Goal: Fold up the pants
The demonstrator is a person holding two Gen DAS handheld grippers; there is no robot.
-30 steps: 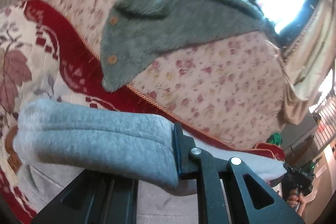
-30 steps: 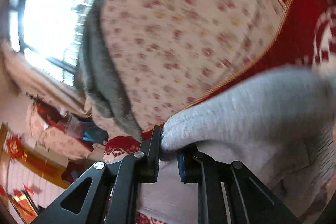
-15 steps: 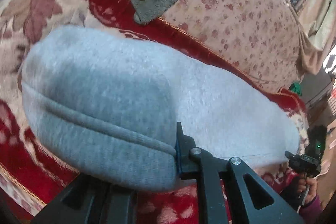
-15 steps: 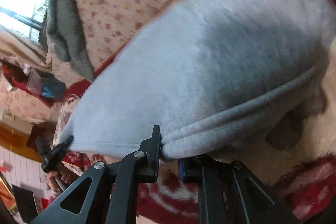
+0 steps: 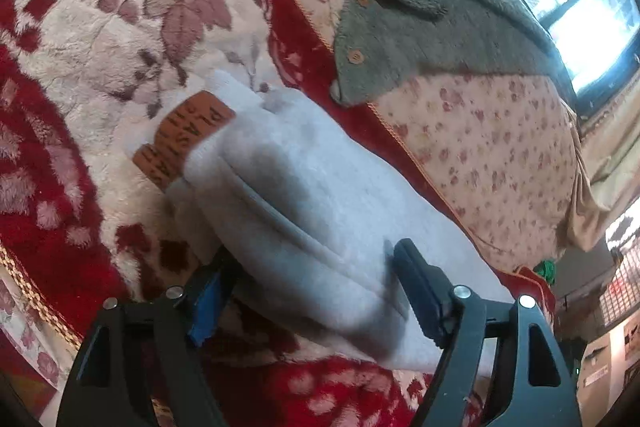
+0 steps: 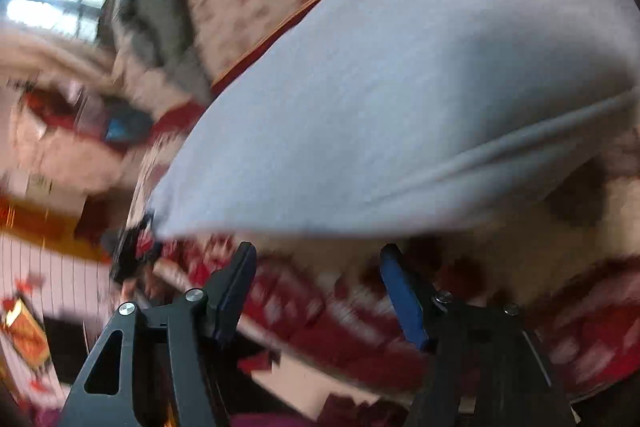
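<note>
- Since a second ago: grey pants [image 5: 320,211] carried down from mid-air and laid on the red floral blanket [image 5: 60,187], folded end now resting on its own lower layer, orange patch label [image 5: 180,143] peeking out at about 10 o'clock of the bundle.
- Left gripper [image 5: 308,291]: jaws just sprung wide, hem edge sitting between them but pads not pressing, so nothing actually held.
- Right gripper [image 6: 316,291]: also just opened, gap showing only blanket, pants [image 6: 400,87] lying just past the tips toward 12 o'clock. Blurry view, so exact clearance hard to call.
- Step in hand, by the looks: release after laying one fold over. Fold seems down, not yet tidied.
- Next move probably calls for backing both grippers straight out without dragging the hem, then either smoothing the top layer or regripping for another fold.
- Further out: green fleece top [image 5: 420,27] draped on the flowered cover [image 5: 480,131] at 1 o'clock, well apart, no obstacle.
</note>
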